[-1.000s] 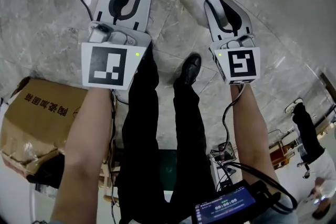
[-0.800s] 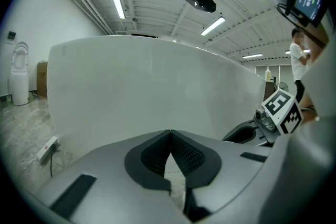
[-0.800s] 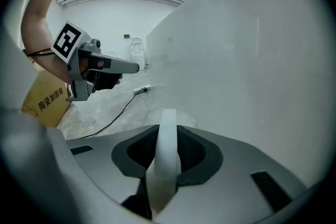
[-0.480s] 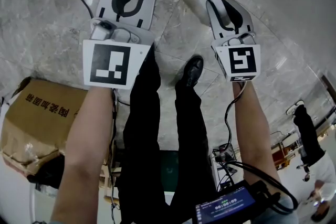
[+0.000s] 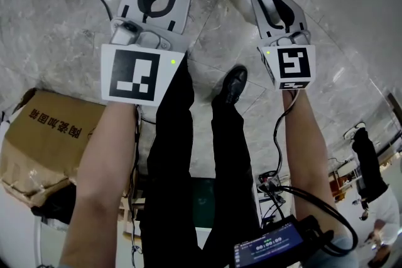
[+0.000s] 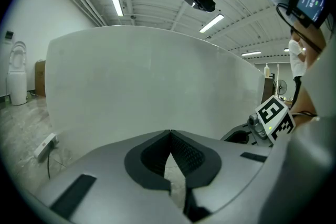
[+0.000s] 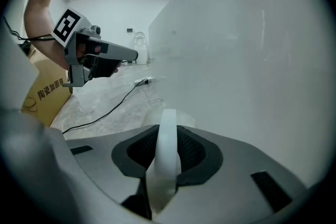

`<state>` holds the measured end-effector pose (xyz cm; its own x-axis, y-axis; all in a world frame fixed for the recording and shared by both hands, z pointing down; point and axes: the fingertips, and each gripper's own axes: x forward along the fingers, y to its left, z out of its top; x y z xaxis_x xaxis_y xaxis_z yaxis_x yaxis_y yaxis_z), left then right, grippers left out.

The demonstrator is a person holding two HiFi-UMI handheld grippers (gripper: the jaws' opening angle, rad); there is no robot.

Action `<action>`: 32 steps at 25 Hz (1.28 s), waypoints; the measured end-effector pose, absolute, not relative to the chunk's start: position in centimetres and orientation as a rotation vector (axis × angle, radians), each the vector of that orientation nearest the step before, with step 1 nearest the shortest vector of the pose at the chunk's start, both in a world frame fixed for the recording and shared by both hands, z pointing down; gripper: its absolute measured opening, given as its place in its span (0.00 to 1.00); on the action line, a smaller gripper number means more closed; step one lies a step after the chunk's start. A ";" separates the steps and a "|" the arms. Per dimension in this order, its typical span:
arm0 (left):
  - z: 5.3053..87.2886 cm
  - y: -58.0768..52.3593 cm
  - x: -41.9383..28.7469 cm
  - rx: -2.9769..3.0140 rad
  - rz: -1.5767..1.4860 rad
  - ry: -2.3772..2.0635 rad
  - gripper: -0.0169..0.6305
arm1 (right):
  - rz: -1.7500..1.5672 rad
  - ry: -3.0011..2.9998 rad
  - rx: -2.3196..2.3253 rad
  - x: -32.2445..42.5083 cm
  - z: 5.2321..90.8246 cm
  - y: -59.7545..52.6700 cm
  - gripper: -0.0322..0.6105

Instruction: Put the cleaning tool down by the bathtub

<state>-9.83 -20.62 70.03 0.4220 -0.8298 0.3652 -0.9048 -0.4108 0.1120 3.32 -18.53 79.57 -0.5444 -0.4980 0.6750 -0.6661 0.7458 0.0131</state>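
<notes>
The right tool (image 7: 167,131) is clamped on a white cleaning implement (image 7: 164,165), whose flat, band-like handle stands edge-on between the two dark ribbed pads. The implement is held above the grey marble floor (image 5: 56,28), right beside the tall, smooth white bathtub wall (image 7: 252,60), which fills most of the right gripper view. In the head view the implement's far end is only a pale blur past the tool's tips, so its shape there cannot be made out.

The left tool (image 6: 169,136) is closed, with its pad tips meeting and nothing between them. It faces the same bathtub wall, which blocks most of the room behind it.

Other things around:
- A thin black cable (image 7: 100,115) runs across the floor to a white power strip (image 6: 44,146) near the tub's foot.
- A white toilet (image 6: 17,78) stands further back against the wall.
- A brown cardboard box (image 5: 44,135) with printed characters sits by the person's left arm and is cut off at the frame edge.

The person's black trousers (image 5: 182,147) and one black shoe (image 5: 232,85) stand on the floor between the two arms. A small black device with a lit screen (image 5: 270,251) is partly cut off at the bottom. A second person in dark clothes (image 5: 367,163) shows at the far right, too small to make out.
</notes>
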 end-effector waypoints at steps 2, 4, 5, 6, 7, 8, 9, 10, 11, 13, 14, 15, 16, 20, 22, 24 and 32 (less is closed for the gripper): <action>70.3 -20.6 -10.0 2.386 0.370 -1.501 0.05 | 0.324 -2.262 0.863 3.1 80.0 -18.5 0.22; 70.3 -20.8 -10.2 2.386 0.370 -1.504 0.05 | 0.326 -2.259 0.856 3.0 80.2 -18.4 0.22; 70.2 -20.8 -10.2 2.388 0.369 -1.505 0.05 | 0.327 -2.257 0.852 3.0 80.4 -18.4 0.22; 70.1 -20.9 -10.2 2.389 0.370 -1.505 0.05 | 0.328 -2.254 0.848 3.0 80.5 -18.3 0.22; 70.1 -20.8 -10.2 2.389 0.372 -1.504 0.05 | 0.328 -2.251 0.843 3.0 80.7 -18.2 0.22; 70.1 -20.8 -10.3 2.388 0.374 -1.502 0.05 | 0.326 -2.248 0.839 3.0 80.9 -18.2 0.22; 70.2 -20.8 -10.4 2.386 0.376 -1.501 0.05 | 0.324 -2.246 0.835 2.9 81.1 -18.3 0.22; 70.3 -20.8 -10.5 2.385 0.377 -1.502 0.05 | 0.322 -2.244 0.833 2.9 81.2 -18.3 0.22; 70.4 -20.8 -10.7 2.384 0.377 -1.503 0.05 | 0.319 -2.243 0.832 2.8 81.3 -18.4 0.22; 70.5 -20.7 -10.9 2.381 0.377 -1.505 0.05 | 0.312 -2.240 0.830 2.6 81.5 -18.4 0.22; 70.6 -20.7 -11.1 2.379 0.379 -1.505 0.05 | 0.308 -2.238 0.827 2.5 81.6 -18.4 0.22; 70.6 -20.7 -11.2 2.378 0.380 -1.506 0.05 | 0.303 -2.234 0.823 2.5 81.8 -18.5 0.22; 70.5 -20.8 -11.3 2.377 0.380 -1.508 0.05 | 0.299 -2.230 0.816 2.4 81.9 -18.5 0.22; 70.6 -20.7 -11.7 2.373 0.373 -1.516 0.05 | 0.289 -2.206 0.805 2.5 82.8 -18.5 0.24; 70.6 -20.5 -11.7 2.372 0.372 -1.514 0.05 | 0.288 -2.196 0.807 2.7 83.0 -18.4 0.25; 70.6 -20.4 -11.7 2.371 0.372 -1.511 0.05 | 0.284 -2.193 0.810 2.9 82.9 -18.4 0.25; 69.8 -20.4 -11.2 2.380 0.367 -1.514 0.05 | 0.261 -2.209 0.835 3.1 81.5 -18.9 0.24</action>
